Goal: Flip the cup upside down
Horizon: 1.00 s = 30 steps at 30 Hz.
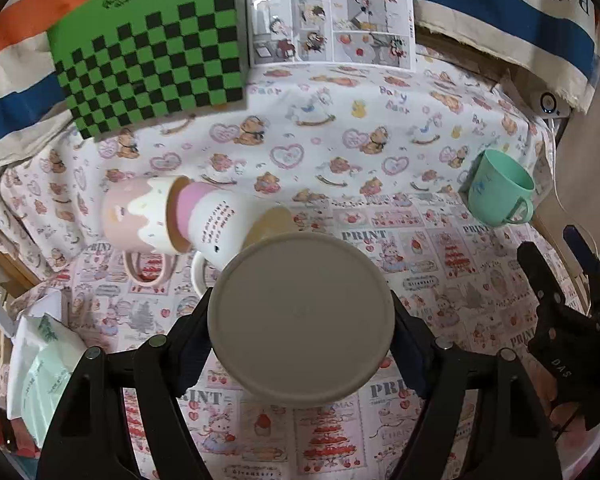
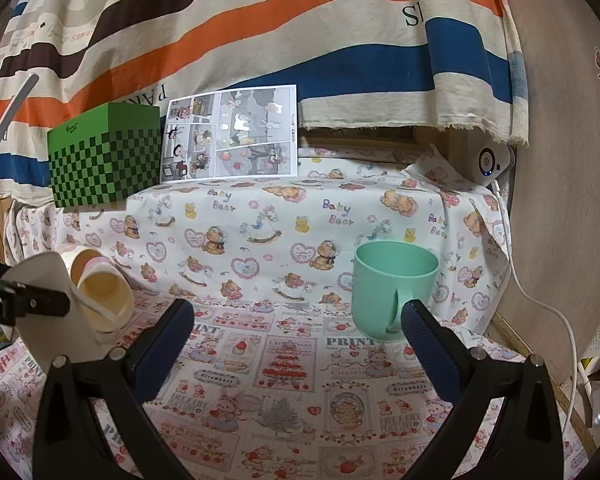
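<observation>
A: What does the left wrist view show?

B: The left hand-held gripper (image 1: pixel 302 326) clamps a beige plastic cup (image 1: pixel 300 320), its round flat base facing the camera, held above the patterned cloth on the desk (image 1: pixel 440 248). Beyond it, a pink mug with a cream drip glaze (image 1: pixel 138 214) and a white mug with a pink band (image 1: pixel 214 222) lie on their sides, nested. A mint green plastic mug (image 1: pixel 498 188) stands far right, near the right hand-held gripper (image 1: pixel 560 276)

A: And the right wrist view?

B: The right hand-held gripper (image 2: pixel 300 338) is spread wide, holding nothing, the mint mug (image 2: pixel 392 288) upright just behind its right finger. The beige cup (image 2: pixel 48 316) sits at the left edge, gripped, well apart from the green checkered box (image 2: pixel 104 160) at the back
</observation>
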{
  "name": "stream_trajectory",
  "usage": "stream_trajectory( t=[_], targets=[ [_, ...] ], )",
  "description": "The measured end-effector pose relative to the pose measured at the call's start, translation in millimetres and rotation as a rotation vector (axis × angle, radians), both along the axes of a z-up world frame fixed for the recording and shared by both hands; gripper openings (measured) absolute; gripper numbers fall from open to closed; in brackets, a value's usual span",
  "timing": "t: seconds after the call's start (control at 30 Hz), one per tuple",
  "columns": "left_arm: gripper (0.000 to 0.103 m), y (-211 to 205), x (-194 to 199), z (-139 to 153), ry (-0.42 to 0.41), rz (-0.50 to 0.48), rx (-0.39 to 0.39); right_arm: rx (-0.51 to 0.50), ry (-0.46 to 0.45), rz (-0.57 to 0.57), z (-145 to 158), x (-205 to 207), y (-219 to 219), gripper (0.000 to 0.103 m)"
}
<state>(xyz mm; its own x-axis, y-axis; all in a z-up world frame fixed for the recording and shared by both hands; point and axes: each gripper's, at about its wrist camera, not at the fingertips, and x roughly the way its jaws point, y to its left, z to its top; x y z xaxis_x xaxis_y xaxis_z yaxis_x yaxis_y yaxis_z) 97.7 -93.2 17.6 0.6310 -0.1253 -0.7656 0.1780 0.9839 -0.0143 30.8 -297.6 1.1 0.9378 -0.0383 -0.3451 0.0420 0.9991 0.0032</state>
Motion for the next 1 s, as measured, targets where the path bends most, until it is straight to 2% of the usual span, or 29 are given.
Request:
stream_trajectory(
  t=[0.27,0.5,0.57,0.7,0.77,0.83,1.0],
  targets=[
    [0.076,-4.4,9.2,-13.0,0.024,0.004,0.0,-0.002,0.002,0.004,-0.2,1.8,-0.3,0.103],
    [0.077,-4.5,9.2,-13.2,-0.004,-0.001,-0.005,0.002,0.006,0.004,-0.7,2.1,-0.2,0.103],
    [0.086,-3.2,7.8,-10.7,-0.014,-0.008,-0.019,0.001,0.006,0.004,-0.7,2.1,-0.1,0.103],
    [0.089,4.2,0.4,0.2,-0.074,-0.011,-0.053,-0.003,0.003,0.007,-1.1,1.9,0.3,0.103],
    [0.095,11.4,-4.1,5.4,-0.105,-0.015,-0.086,-0.006,0.001,0.009,-1.1,1.7,1.1,0.103],
    [0.097,19.8,-8.9,9.7,-0.141,-0.004,-0.109,-0.008,0.001,0.011,-1.1,1.7,1.6,0.103],
    [0.098,38.8,-26.4,20.2,-0.27,0.022,-0.095,-0.009,0.0,0.014,-0.7,1.5,2.4,0.103]
  ],
)
